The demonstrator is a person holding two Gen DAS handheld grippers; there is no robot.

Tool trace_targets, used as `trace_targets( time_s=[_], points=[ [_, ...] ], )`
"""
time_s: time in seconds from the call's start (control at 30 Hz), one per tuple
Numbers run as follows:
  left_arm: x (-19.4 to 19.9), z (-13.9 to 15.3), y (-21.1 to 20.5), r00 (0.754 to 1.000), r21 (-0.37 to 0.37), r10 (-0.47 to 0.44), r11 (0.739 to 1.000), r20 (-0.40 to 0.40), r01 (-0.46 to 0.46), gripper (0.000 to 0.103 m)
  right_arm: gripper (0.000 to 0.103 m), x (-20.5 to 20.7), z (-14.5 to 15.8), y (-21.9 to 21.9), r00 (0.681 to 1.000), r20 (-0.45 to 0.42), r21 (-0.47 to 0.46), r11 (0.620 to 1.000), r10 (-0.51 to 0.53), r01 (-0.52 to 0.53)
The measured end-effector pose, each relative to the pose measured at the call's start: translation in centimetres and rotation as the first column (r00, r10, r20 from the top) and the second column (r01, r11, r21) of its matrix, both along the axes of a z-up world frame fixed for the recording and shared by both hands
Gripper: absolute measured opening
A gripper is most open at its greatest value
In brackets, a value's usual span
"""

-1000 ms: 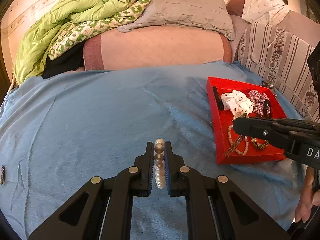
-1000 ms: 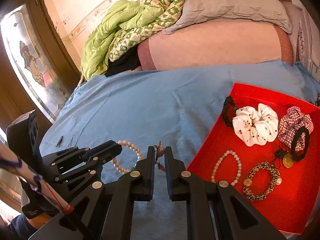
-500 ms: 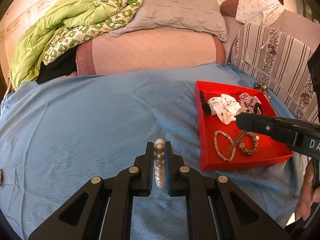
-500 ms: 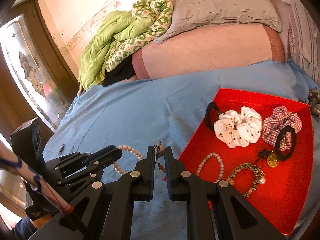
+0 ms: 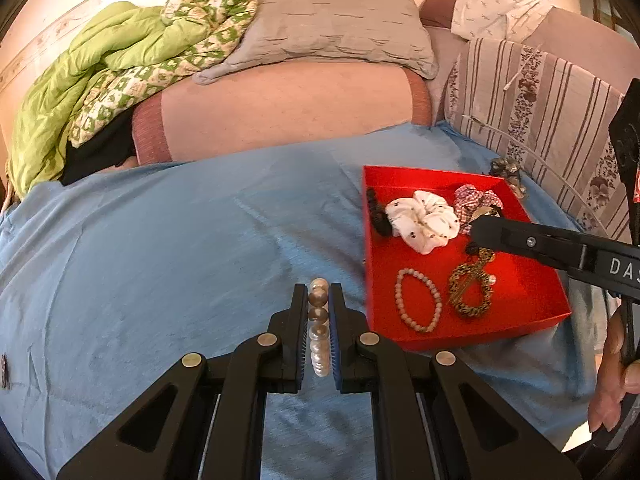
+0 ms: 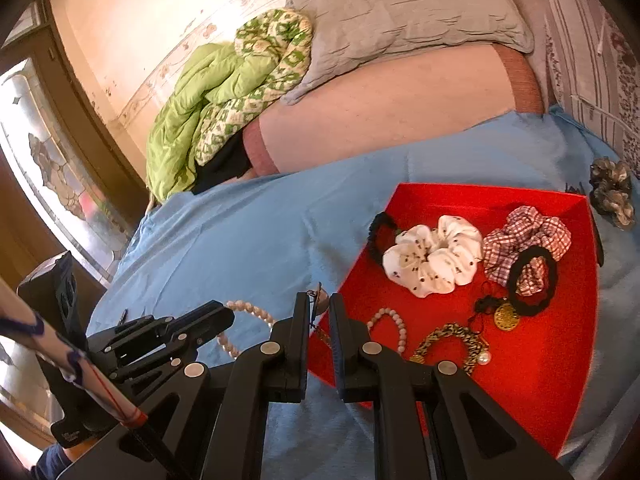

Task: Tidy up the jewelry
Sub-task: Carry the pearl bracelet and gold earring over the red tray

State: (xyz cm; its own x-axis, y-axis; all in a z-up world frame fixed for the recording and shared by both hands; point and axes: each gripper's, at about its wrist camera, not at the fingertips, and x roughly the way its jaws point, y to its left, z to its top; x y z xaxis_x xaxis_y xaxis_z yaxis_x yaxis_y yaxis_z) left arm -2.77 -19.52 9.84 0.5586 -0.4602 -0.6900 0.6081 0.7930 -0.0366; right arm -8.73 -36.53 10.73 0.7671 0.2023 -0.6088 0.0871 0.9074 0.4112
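Note:
My left gripper (image 5: pixel 319 294) is shut on a pearl bracelet (image 5: pixel 319 332) and holds it above the blue bedspread, left of the red tray (image 5: pixel 532 300). The bracelet also shows in the right wrist view (image 6: pixel 244 320) hanging from the left gripper (image 6: pixel 224 314). My right gripper (image 6: pixel 319 300) is shut on a small chain piece with a pendant (image 6: pixel 316 300) at the tray's (image 6: pixel 560 380) near-left edge. In the left wrist view the right gripper (image 5: pixel 478 228) hangs over the tray. The tray holds a white scrunchie (image 6: pixel 434 260), a plaid scrunchie (image 6: pixel 528 236), a bead bracelet (image 6: pixel 394 326), a leopard bracelet (image 6: pixel 452 342) and a gold pendant (image 6: pixel 506 316).
The blue bedspread (image 5: pixel 180 248) covers the bed. Pillows (image 5: pixel 328 20) and a green quilt (image 5: pixel 100 64) lie at the back. A grey scrunchie (image 6: pixel 612 192) lies on the bed beyond the tray. A small dark clip (image 5: pixel 4 368) lies at the far left.
Both grippers have moved toward the tray, which looms larger and closer in both views. The right gripper now reaches over the tray's near-left edge. Both grips are unchanged.

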Motion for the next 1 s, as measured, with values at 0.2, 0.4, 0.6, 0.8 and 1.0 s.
trace_targets(
  time_s=[0.2,0.4,0.6,0.8,1.0],
  points=[
    [-0.1,1.1,-1.7,1.000,0.004,-0.028,1.000,0.004,0.028,0.009,0.011,-0.6,0.3,-1.3,1.000,0.008,0.019,1.000,-0.020,0.020],
    [-0.5,2.5,-3.7,0.998,-0.007,-0.060,0.998,0.006,0.060,0.009,0.011,-1.8,0.6,-3.1,0.998,0.018,0.040,0.998,-0.056,0.056],
    [-1.1,3.2,-6.1,0.995,-0.013,-0.099,0.995,0.001,0.099,0.009,0.011,-2.9,0.5,-5.2,0.995,0.018,0.054,0.994,-0.097,0.096],
    [-1.6,3.4,-8.8,0.990,-0.025,-0.142,0.990,-0.022,0.142,0.009,0.011,-4.0,0.2,-6.9,0.991,0.008,0.073,0.989,-0.130,0.129],
    [-2.1,1.5,-11.0,0.982,-0.029,-0.172,0.985,-0.076,0.170,0.009,0.011,-4.8,-0.9,-8.7,0.986,-0.040,0.080,0.983,-0.163,0.166]
  ],
)
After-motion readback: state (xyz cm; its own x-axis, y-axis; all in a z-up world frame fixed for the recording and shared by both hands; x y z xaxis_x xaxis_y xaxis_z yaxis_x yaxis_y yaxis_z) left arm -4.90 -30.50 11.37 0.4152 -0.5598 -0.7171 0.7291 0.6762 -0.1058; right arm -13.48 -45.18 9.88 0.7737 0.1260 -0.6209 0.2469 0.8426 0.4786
